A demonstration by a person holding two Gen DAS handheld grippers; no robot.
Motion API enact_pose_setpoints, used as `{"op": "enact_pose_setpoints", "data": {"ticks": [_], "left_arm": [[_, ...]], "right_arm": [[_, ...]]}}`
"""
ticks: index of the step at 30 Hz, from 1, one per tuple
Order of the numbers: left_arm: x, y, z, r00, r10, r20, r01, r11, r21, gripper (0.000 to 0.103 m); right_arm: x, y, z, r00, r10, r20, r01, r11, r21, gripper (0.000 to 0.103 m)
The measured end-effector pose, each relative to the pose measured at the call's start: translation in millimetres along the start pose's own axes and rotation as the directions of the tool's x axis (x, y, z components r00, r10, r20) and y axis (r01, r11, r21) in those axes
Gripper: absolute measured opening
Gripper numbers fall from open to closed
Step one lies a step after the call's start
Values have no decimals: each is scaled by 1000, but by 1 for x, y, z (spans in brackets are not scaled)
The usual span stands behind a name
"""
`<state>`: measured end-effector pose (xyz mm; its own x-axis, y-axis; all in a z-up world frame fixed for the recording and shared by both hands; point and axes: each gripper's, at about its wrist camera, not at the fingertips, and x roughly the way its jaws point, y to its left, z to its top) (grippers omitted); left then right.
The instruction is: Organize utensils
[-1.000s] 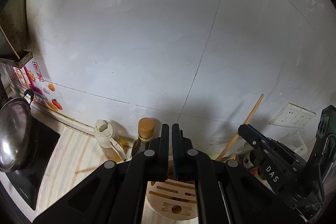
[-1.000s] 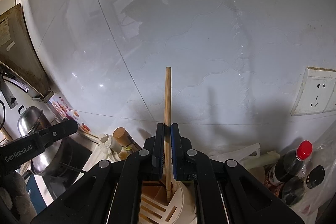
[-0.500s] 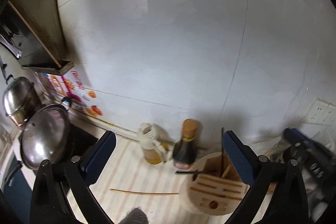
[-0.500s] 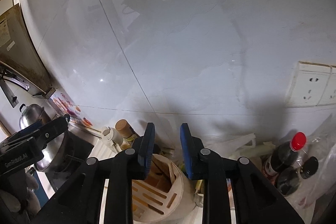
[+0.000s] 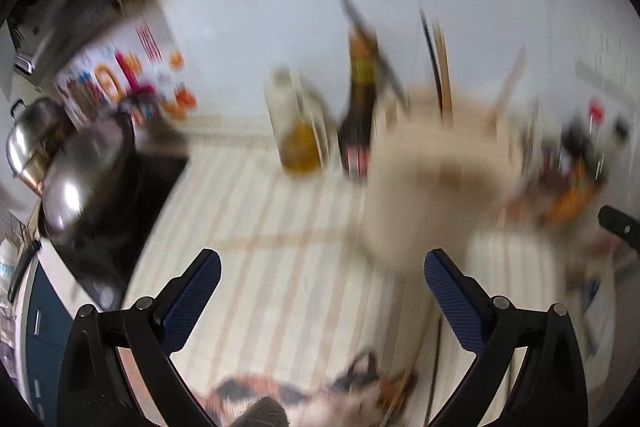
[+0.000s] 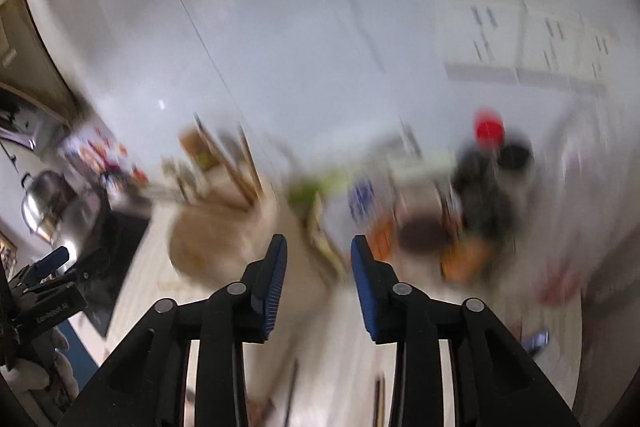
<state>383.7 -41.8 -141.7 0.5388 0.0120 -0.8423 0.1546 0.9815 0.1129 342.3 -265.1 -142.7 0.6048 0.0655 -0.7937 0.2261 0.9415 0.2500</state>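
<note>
Both views are smearing with motion blur, where a second ago they were sharp. The left claw (image 5: 322,273), pinched shut a second ago and spread by half a second ago, is standing wide apart with nothing between its blue pads (image 5: 194,297). It is now looking lower — far more of the striped tabletop (image 5: 256,211) is showing than before. The round wooden utensil holder (image 5: 432,179) is sitting ahead and to the right, with thin sticks (image 5: 442,67) rising out of its top. Just left of it are standing the dark sauce bottle (image 5: 360,103) and the oil bottle (image 5: 298,131), and the steel pots (image 5: 60,163) are at the far left.

The right claw (image 6: 318,269), which was clamping a wooden stick upright over the holder a second ago, is holding nothing now — its jaws are parted more widely than half a second ago. In its view the utensil holder (image 6: 212,227) is lying to the left, sticks (image 6: 244,167) leaning out of it; whether the released stick is among them is too blurred to tell. The red-capped bottle (image 6: 489,131) is showing to the right, and the left claw (image 6: 52,263) at the left edge.
</note>
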Motion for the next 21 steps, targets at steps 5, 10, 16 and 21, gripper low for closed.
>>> {"op": "enact_pose_setpoints", "data": {"ticks": [5,10,16,21], "left_arm": [[46,-22,-68,987,34,-158,-25,998,59,103],[80,-39,-102,969,42,-245,-14,993,114,103],[103,-71,-118,953,5,-303,57,979,195,86],[120,-86,-123,946,2,-325,78,969,235,61]], "right_arm": [[39,-41,-76,979,-42,-199,55,997,61,36],[67,-69,-122,946,-66,-316,102,990,98,36],[93,-91,-150,918,-67,-390,133,981,144,36],[113,-93,-165,895,-79,-439,147,981,124,36]]}}
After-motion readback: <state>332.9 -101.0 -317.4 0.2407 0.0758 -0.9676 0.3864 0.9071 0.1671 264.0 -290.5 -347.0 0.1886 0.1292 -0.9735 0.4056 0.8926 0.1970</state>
